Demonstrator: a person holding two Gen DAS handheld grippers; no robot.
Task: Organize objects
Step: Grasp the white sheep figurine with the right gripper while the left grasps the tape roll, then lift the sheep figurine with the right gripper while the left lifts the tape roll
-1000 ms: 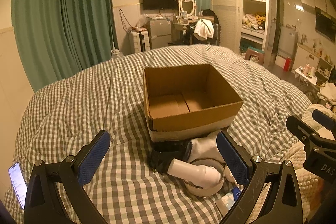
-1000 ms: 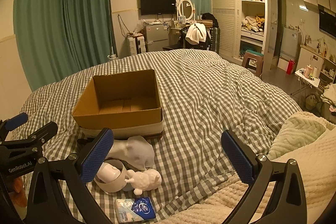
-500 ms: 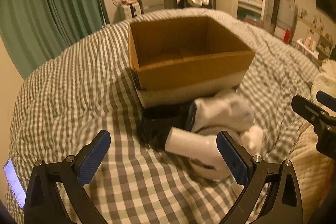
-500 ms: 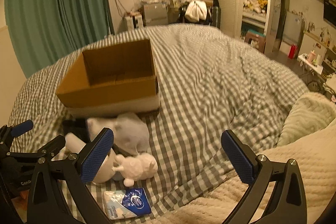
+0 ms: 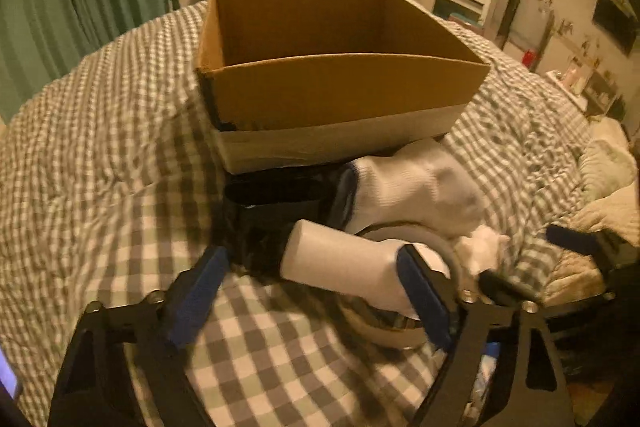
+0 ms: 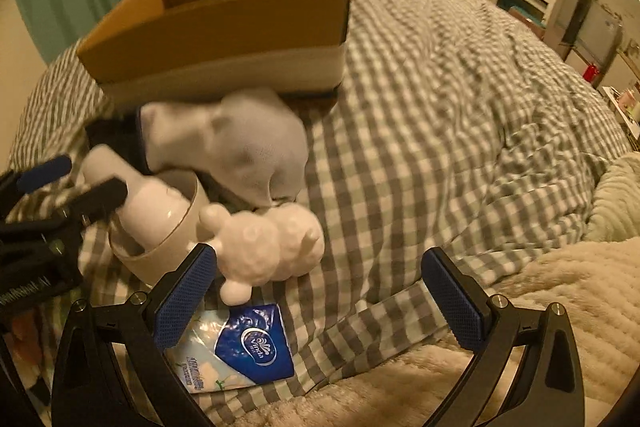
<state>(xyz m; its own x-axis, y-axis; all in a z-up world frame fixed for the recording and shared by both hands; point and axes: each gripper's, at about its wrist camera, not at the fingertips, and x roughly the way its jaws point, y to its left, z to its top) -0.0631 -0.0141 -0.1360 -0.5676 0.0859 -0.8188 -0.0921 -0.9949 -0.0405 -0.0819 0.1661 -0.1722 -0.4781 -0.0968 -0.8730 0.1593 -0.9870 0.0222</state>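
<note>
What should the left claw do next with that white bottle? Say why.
Probably finish closing on the white bottle. The left claw is closing, the bottle lies between its pads, leaning out of a bowl, and the cardboard box just behind stands open to take it.

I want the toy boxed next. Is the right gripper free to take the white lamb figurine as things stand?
Probably yes. The right gripper is open and empty, and the white lamb figurine lies uncovered just ahead of its left finger. The white tape roll crowds it on one side, so it must shift sideways.
</note>
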